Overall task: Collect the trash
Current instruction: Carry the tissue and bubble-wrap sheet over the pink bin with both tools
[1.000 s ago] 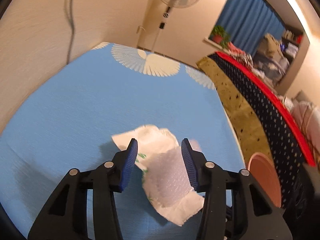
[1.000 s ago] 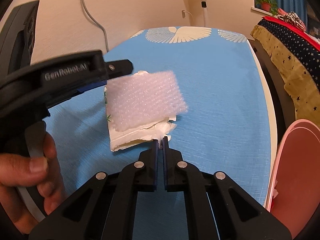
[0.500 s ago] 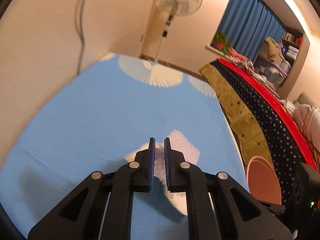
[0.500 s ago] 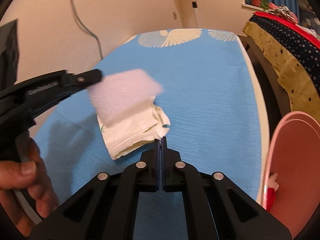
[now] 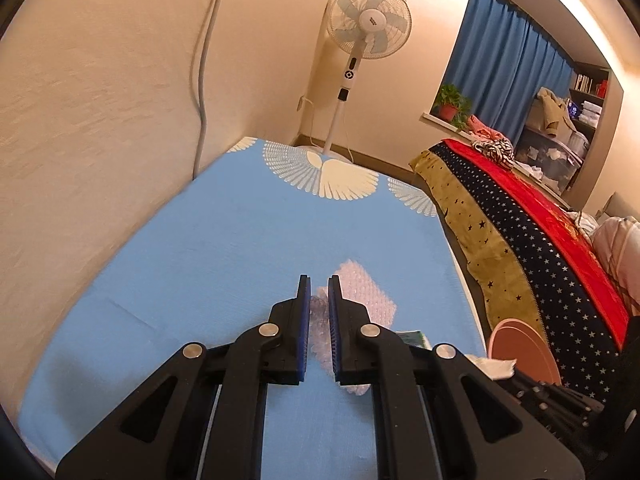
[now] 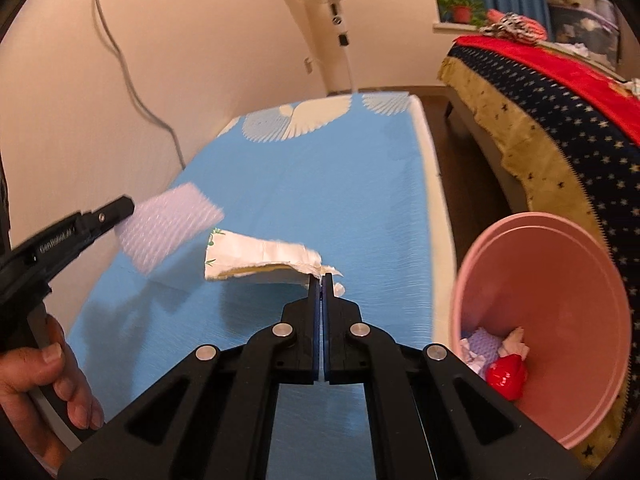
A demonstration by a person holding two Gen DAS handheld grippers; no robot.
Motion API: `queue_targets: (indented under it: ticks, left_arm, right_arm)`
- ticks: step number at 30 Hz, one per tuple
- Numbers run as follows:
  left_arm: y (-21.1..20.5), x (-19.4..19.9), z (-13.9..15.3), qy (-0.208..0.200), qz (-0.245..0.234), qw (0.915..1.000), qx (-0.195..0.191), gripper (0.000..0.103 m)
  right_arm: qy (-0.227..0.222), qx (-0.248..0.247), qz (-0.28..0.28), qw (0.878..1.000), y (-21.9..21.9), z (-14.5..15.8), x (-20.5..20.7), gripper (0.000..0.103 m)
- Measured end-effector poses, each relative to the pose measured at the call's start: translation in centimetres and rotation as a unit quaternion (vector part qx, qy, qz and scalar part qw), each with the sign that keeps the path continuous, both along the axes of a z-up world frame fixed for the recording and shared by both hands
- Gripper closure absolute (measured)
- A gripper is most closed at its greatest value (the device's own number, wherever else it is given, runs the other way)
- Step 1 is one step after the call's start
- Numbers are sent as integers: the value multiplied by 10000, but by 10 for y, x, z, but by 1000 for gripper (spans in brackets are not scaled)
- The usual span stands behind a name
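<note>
Now, bubble wrap (image 5: 362, 292): I am pinching it between my left gripper (image 5: 319, 285) pads; the sheet is sticking out forward and to the right, hanging above the blue tablecloth (image 5: 224, 248).
Torn paper packet (image 6: 260, 260): I am nipping its ragged corner with my right gripper (image 6: 321, 278), jaws pressed together, the rest trailing leftward off the cloth.
Pink bin (image 6: 560, 264): sitting just right of the table edge, already holding scraps and a red object (image 6: 506, 374).
Hand (image 6: 52, 384): wrapping the left gripper's handle.
</note>
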State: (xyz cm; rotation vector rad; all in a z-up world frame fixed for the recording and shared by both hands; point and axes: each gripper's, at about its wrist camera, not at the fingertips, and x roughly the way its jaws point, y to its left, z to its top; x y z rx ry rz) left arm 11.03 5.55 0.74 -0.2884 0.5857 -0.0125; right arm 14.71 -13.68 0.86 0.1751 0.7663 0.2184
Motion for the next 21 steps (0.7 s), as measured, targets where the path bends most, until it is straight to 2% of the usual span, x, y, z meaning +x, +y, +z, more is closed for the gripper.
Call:
queue_targets:
  ticks: [21]
  left_arm:
    - [-22, -37, 19, -239, -286, 9992, 161, 94]
  right_arm:
    - [-551, 270, -928, 9938, -62, 42, -53, 102]
